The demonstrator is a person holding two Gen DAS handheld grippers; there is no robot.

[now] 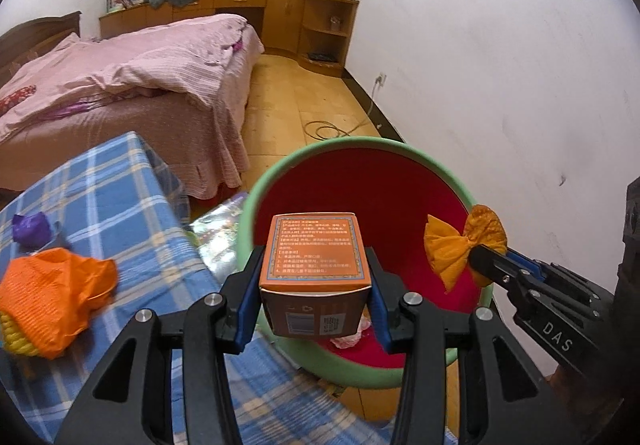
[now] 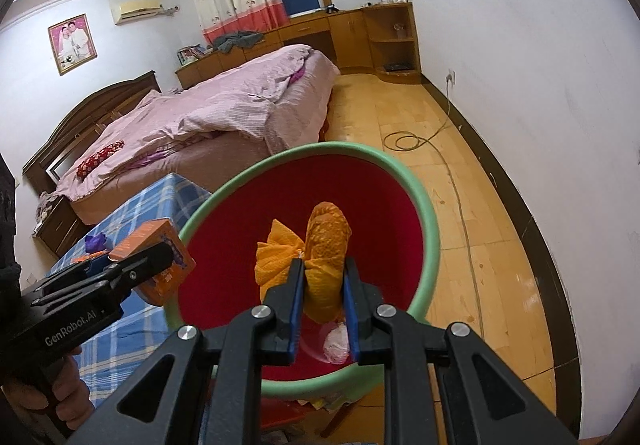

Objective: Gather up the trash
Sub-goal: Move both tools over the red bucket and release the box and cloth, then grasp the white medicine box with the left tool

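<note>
Left hand-held gripper (image 1: pixel 316 277) grasps the orange box (image 1: pixel 316 261); right hand-held gripper (image 2: pixel 322 281) clenches the orange paper wad (image 2: pixel 316 261). Both hang over the green-rimmed bin (image 1: pixel 276 173) beside the bench (image 1: pixel 120 181). Step: depositing. Next move, judged: release both inside the rim.

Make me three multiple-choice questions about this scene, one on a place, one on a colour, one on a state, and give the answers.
1. Where does the orange box hang?
A. over the bed
B. above the bin
C. on the floor

2. What colour is the inside of the green-rimmed bin?
A. red
B. blue
C. white

3. How is the right hand-held gripper?
A. wide open, empty
B. lying on the table
C. shut on the orange wad

Answers:
1 B, the red bin interior lies behind the box in the left hand-held gripper.
2 A, its lining shows red.
3 C, both pads press the wad.
</note>
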